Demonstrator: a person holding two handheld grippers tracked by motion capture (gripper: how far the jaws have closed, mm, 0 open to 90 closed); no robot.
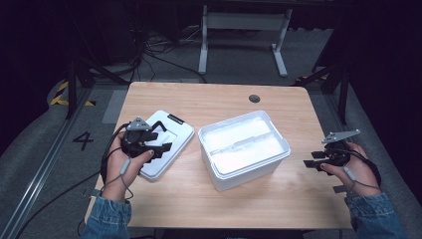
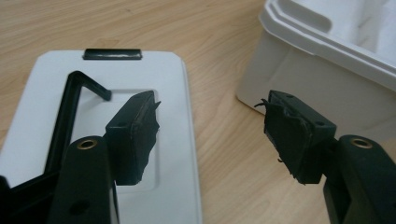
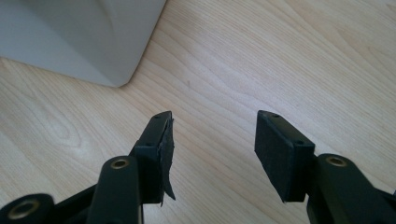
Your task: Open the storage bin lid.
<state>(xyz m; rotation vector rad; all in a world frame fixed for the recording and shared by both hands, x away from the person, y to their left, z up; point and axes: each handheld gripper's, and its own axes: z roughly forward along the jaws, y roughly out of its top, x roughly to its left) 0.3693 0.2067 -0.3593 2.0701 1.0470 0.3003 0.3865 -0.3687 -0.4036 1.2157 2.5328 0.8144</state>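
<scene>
A white box [image 1: 244, 149] stands with its top uncovered in the middle of the wooden table [image 1: 209, 102]. Its white lid [image 1: 169, 149] lies flat to the left, with a black handle [image 2: 70, 107] and a black clip [image 2: 112, 54] on it. My left gripper [image 1: 163, 137] hovers over the lid, jaws wide apart and nothing between them [image 2: 210, 107]; the box's wall [image 2: 317, 70] is just beyond its right jaw. My right gripper [image 1: 311, 158] is held near the table's right edge, open and empty [image 3: 212, 121], with the box's corner [image 3: 79, 32] ahead on its left.
A dark round cable hole [image 1: 254, 98] sits near the table's far edge. Beyond the table stand a white desk frame [image 1: 244, 30] and dark stands, with cables on the grey floor. Bare wood lies between the box and my right gripper.
</scene>
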